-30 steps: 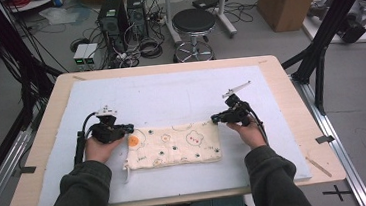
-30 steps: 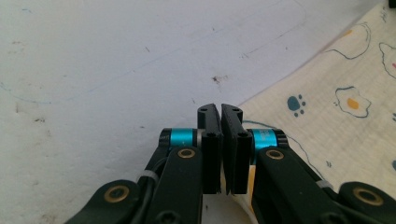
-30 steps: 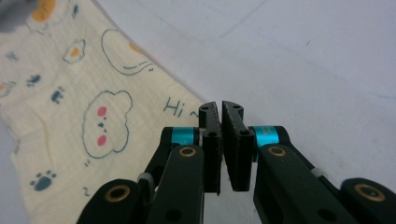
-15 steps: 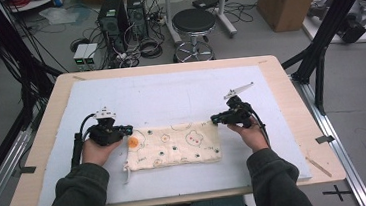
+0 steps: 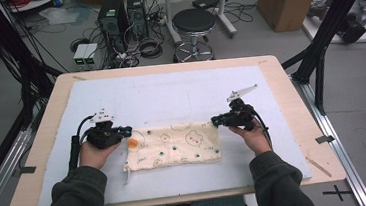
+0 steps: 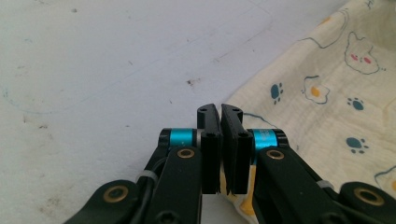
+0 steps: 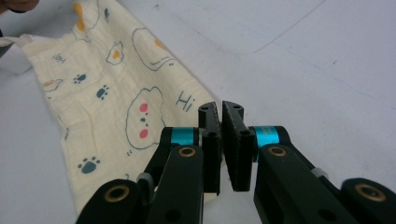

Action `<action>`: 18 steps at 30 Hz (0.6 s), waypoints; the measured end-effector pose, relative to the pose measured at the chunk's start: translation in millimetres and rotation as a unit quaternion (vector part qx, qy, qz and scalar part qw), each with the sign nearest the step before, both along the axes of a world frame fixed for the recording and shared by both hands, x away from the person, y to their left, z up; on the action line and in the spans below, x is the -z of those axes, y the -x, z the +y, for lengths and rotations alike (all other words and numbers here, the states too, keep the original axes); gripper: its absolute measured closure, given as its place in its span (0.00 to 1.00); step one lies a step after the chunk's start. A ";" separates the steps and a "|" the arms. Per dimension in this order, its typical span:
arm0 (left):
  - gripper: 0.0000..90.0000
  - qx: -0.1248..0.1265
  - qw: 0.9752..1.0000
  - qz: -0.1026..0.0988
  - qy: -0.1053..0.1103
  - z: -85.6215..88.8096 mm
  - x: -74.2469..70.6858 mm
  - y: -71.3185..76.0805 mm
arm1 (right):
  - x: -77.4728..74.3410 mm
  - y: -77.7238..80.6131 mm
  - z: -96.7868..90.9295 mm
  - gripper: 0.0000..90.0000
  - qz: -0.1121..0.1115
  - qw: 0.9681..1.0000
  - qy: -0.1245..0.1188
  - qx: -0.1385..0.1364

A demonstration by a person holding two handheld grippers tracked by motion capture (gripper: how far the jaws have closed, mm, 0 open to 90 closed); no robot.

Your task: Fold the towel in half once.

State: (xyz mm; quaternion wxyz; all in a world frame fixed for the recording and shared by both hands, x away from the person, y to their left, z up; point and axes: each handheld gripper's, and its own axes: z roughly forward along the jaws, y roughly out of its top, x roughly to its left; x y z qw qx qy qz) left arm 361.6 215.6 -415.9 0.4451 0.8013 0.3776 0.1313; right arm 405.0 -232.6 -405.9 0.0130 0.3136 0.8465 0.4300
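Bright, even light falls on the white mat (image 5: 170, 99), leaving faint shadows; the gripper views are soft near their lower edges.

Printed cloth (image 5: 174, 145): soft cream cotton gauze, matt, crinkly weave w/ fine creases. White mat (image 5: 170, 96) over the bench: matt, slightly rough, scuffed & speckled. Bench (image 5: 289, 81) edges: pale wood, smooth. Left gripper (image 6: 220, 108) & right gripper (image 7: 221, 105): matt black plastic jaws, glossy blue anodised metal collars, brass-look rivets.
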 end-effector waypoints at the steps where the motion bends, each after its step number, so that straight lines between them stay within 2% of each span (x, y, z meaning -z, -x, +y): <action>1: 0.95 -0.001 1.000 -0.002 0.004 -0.1 -0.9 1.0 | -0.9 0.7 0.0 0.96 -0.003 1.000 -0.001 -0.002; 4: 0.95 0.006 1.000 -0.006 0.010 -0.7 -3.1 3.8 | -2.4 3.0 0.7 0.96 -0.005 1.000 -0.002 -0.008; 9: 0.95 0.017 1.000 -0.012 0.004 0.8 -4.2 9.8 | -3.4 7.8 1.7 0.96 -0.006 1.000 -0.002 -0.020; 18: 0.95 0.032 0.999 -0.014 -0.001 0.0 -1.8 21.0 | 4.4 17.3 -2.3 0.96 0.003 1.000 -0.006 -0.027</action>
